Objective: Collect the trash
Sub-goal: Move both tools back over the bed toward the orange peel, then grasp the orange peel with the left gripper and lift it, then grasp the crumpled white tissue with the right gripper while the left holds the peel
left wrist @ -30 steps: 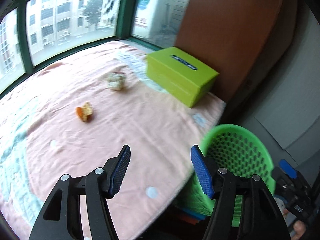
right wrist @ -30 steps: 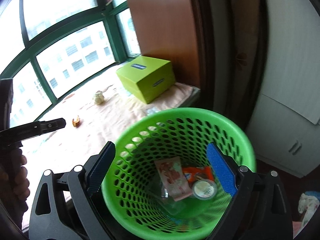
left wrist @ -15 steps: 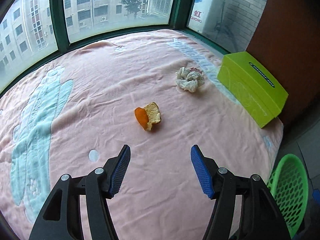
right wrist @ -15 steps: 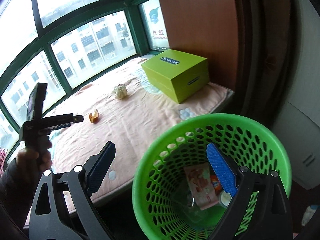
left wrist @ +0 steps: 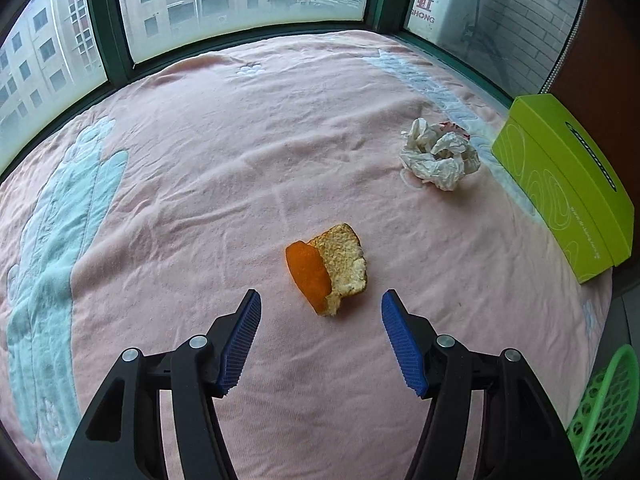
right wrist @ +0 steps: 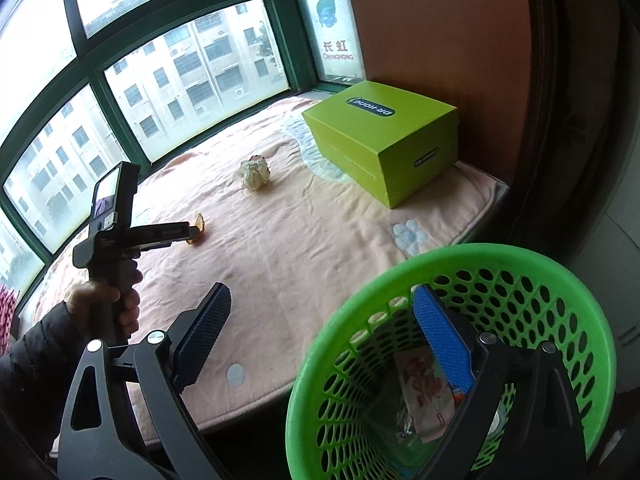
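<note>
Pink blanket [left wrist: 240, 184] covers a bay-window ledge. Left gripper [left wrist: 320, 320] spread, empty, fingertips just short of the peel [left wrist: 326, 266], not touching. Right gripper [right wrist: 320, 320] wide apart, empty, one finger over the basket [right wrist: 560, 280]. Tissue wad [left wrist: 438, 154] lies beyond the peel, toward the green box [left wrist: 560, 184]. Box label reads "DR.HONG" in the right view; window sign reads "CHANGHONG". Only the right view shows the hand [right wrist: 100, 300] on the left gripper, and wrappers [right wrist: 424, 392] inside the basket; left view shows just its rim.
</note>
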Demonstrator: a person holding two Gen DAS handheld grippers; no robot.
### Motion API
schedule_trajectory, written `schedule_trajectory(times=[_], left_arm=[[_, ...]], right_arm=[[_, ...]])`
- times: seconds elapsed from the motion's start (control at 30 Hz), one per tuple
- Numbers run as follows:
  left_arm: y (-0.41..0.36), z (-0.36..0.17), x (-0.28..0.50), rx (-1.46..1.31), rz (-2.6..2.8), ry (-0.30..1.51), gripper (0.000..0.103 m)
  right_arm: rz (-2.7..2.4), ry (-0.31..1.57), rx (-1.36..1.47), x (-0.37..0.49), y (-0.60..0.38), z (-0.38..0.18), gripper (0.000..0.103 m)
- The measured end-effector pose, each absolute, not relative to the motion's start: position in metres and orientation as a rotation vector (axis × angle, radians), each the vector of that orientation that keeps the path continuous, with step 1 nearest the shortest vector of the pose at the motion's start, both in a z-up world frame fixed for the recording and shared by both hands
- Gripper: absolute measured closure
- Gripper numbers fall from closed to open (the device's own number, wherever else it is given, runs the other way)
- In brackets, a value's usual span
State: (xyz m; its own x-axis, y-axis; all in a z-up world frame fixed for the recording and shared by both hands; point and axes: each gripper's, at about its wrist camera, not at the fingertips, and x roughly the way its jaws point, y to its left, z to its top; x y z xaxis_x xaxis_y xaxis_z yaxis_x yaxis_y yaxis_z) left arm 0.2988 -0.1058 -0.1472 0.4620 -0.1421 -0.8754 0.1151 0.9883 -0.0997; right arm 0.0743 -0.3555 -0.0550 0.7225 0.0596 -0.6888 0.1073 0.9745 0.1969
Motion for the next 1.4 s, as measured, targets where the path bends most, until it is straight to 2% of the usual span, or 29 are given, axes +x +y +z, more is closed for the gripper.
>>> schedule_trajectory(times=[0.1, 0.17, 0.3, 0.4, 0.53, 0.67, 0.87, 1.4], left_arm=[[-0.106, -0.153, 0.305, -0.046, -0.163, 1.089, 0.040], [-0.108, -0.155, 0.307, -0.045, -0.163, 1.089, 0.032], [-0.109, -0.160, 0.314, -0.034, -0.141, 1.087, 0.032], [-0.108, -0.164, 0.318, -0.029, -0.130, 1.093, 0.039], [-0.106, -0.161, 0.320, -0.022, -0.145, 1.083, 0.060], [-0.100, -0.153, 0.317, -0.051, -0.168, 1.067, 0.074], [-0.090, -0.137, 0.306, -0.075, -0.188, 1.040, 0.080], [-0.041, -0.084, 0.272, -0.130, -0.214, 0.975, 0.080]], right_arm=[[-0.021, 0.772, 0.231, 0.081, -0.355, -0.056, 0.011], [-0.013, 0.777, 0.233, 0.085, -0.354, -0.056, 0.011], [-0.006, 0.781, 0.210, 0.094, -0.351, -0.054, 0.011], [0.001, 0.783, 0.189, 0.100, -0.347, -0.053, 0.011], [0.018, 0.788, 0.174, 0.109, -0.343, -0.050, 0.011], [0.046, 0.797, 0.156, 0.120, -0.337, -0.048, 0.011], [0.098, 0.819, 0.127, 0.149, -0.325, -0.044, 0.011], [0.176, 0.911, 0.086, 0.287, -0.292, -0.075, 0.013]])
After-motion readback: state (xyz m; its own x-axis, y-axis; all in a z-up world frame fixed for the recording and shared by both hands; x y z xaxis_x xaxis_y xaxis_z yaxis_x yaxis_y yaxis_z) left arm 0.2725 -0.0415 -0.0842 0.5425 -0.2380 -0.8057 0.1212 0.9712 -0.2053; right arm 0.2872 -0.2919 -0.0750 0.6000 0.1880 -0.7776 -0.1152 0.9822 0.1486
